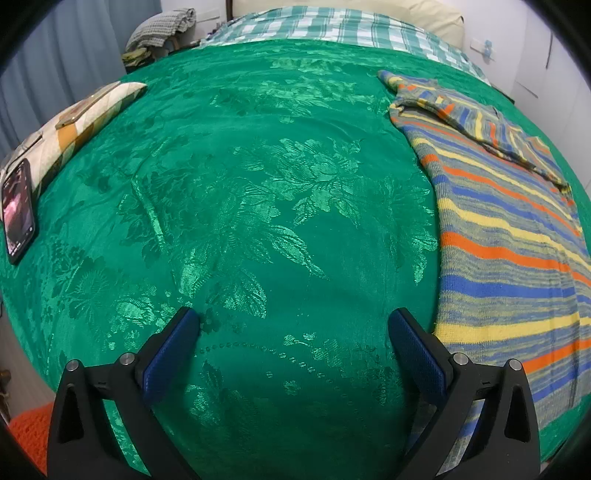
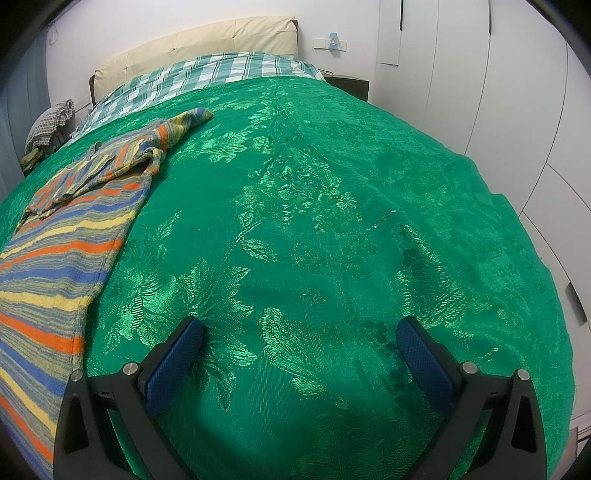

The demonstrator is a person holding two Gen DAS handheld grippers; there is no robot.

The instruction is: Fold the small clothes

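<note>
A striped knit garment (image 1: 509, 236) in orange, blue, yellow and grey lies flat on the green bedspread (image 1: 258, 206), with one sleeve folded across its upper part. In the left wrist view it fills the right side. My left gripper (image 1: 293, 321) stands open over bare bedspread, its right finger close to the garment's left edge. In the right wrist view the same garment (image 2: 70, 236) lies along the left side. My right gripper (image 2: 299, 328) is open above the green bedspread (image 2: 332, 221), to the right of the garment, holding nothing.
A phone (image 1: 17, 210) lies at the bed's left edge beside a patterned cushion (image 1: 74, 118). A green checked sheet (image 1: 332, 26) and cream headboard (image 2: 199, 48) are at the far end. White wardrobe doors (image 2: 498, 110) stand to the right.
</note>
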